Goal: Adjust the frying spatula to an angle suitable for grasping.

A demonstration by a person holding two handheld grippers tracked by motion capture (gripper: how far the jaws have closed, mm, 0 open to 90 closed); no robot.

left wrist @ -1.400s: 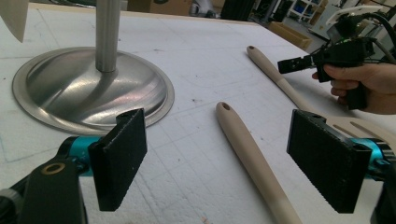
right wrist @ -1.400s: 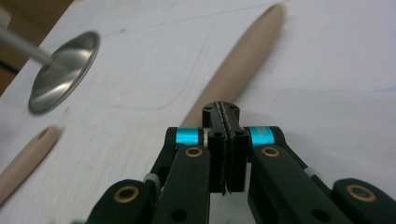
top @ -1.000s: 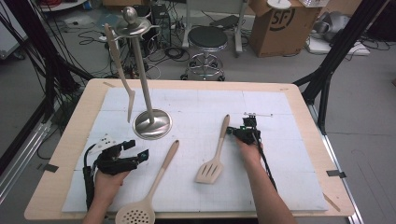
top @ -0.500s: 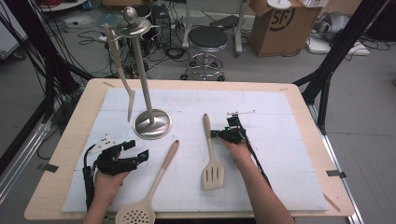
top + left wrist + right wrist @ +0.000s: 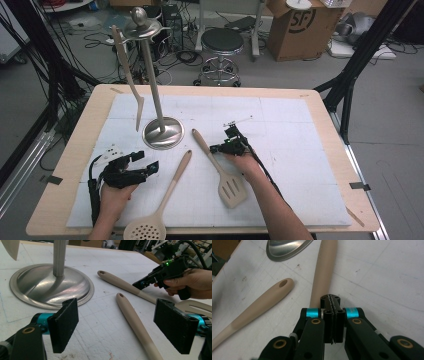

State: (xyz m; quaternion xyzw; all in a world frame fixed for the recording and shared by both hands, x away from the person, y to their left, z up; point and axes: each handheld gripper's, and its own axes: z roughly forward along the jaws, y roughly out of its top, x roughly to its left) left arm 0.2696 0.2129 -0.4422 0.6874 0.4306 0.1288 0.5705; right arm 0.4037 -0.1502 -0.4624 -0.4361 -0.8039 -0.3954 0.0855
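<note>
A beige slotted turner (image 5: 220,170) lies on the white mat (image 5: 300,150), handle pointing up-left toward the stand's base (image 5: 163,133). My right gripper (image 5: 216,149) is shut with nothing between its pads; in the right gripper view its tips (image 5: 331,302) sit right over the turner's handle (image 5: 323,270). A beige skimmer (image 5: 165,195) lies to the left of the turner. My left gripper (image 5: 145,163) rests left of the skimmer, open (image 5: 120,325), with the skimmer's handle (image 5: 132,317) on the mat ahead of its jaws. Another beige utensil (image 5: 127,75) hangs from the steel stand (image 5: 154,85).
The mat covers most of a wooden table (image 5: 325,100). Past the far edge stand a stool (image 5: 221,42), a cardboard box (image 5: 295,25) and floor cables. Black frame posts (image 5: 360,60) rise at the right and left sides.
My right gripper has moved left with its shut tips on the turner's handle, and the handle has swung from pointing up-right to up-left. The left gripper has stayed put.
</note>
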